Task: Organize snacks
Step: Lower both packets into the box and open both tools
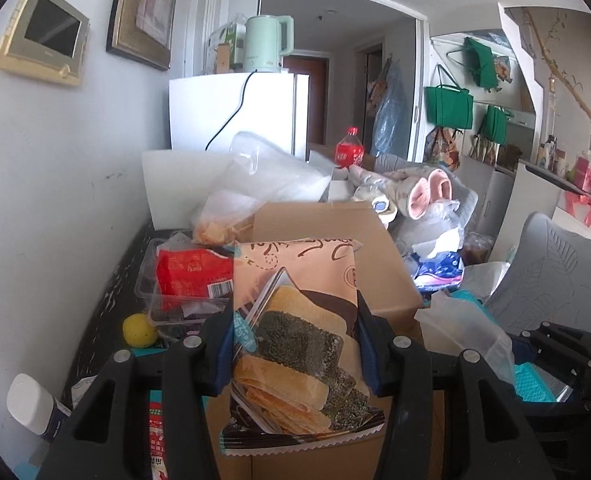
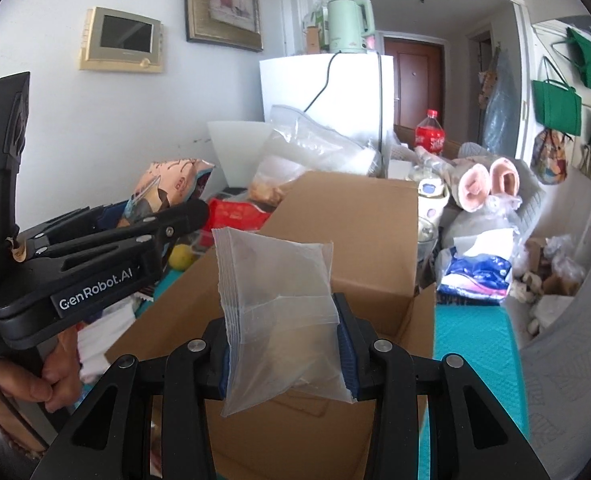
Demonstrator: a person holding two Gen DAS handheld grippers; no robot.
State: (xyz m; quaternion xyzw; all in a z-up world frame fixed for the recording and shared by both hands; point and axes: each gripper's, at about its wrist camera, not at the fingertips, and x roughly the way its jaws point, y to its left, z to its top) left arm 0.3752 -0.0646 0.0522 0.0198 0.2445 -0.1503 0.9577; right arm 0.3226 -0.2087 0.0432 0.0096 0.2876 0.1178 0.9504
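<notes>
Holding one snack bag (image 1: 295,332) in my left tool (image 1: 293,344), I see its pads clamped on both sides of the packet, which stands upright above an open cardboard box (image 1: 379,264). My right tool (image 2: 283,344) is clamped on one clear zip bag (image 2: 279,312), held over the same box (image 2: 359,220). In the right wrist view the left tool (image 2: 183,208) shows from the side with the snack bag (image 2: 171,184) sticking up beyond it, and a hand (image 2: 43,384) grips its handle.

Counting the rest: one red packet (image 1: 193,276) in a clear tray (image 1: 151,300), one yellow fruit (image 1: 139,330) beside the tray, one large clear plastic bag (image 1: 255,184) behind the box, one red cola bottle (image 1: 350,150), one pair of pink-lined slippers (image 1: 427,192), one white bottle (image 1: 31,404) lying at lower left.

A teal mat (image 2: 471,336) covers part of the surface to the right of the box. Behind stands one white fridge (image 1: 239,112) with one pale green kettle (image 1: 265,42) on top. One framed picture (image 1: 145,10) and one wall panel (image 1: 43,32) hang on the white wall; three green bags (image 1: 449,106) hang at right.
</notes>
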